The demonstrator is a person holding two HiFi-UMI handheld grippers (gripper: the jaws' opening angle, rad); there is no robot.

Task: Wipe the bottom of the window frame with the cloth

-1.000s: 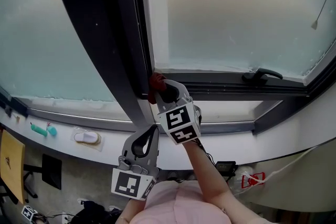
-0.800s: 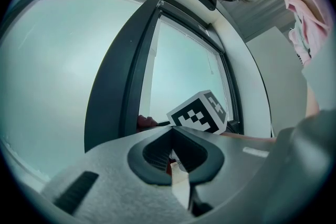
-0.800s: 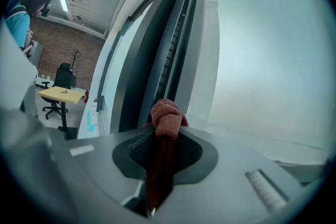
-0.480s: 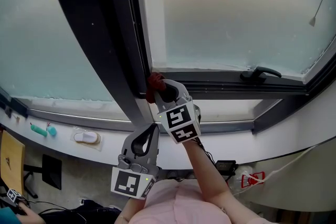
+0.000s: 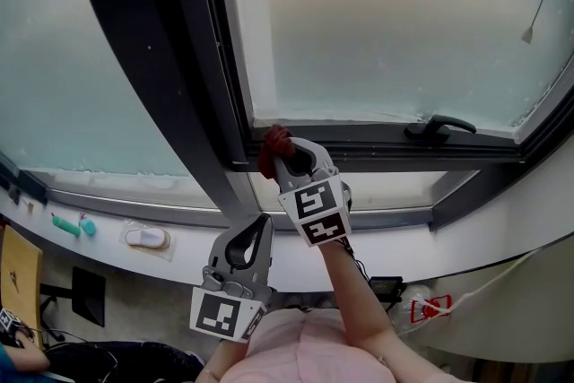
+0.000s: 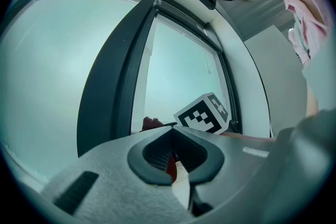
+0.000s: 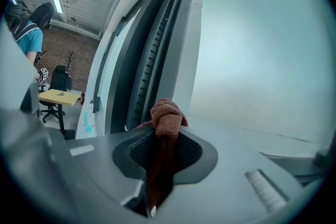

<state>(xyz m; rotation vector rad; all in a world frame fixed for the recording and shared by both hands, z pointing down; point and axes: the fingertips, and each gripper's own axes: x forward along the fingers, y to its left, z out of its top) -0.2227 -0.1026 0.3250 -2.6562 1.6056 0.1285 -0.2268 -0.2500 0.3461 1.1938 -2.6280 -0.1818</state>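
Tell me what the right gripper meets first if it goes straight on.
Likely the bottom of the window frame by its left corner; the cloth in the right gripper leads and would touch first. Depth is unclear.

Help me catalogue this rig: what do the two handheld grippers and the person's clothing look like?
The left gripper and right gripper are light grey moulded shells with dark ribbed jaw pads. Each carries a white cube printed with black square markers. The person wears a pink top.
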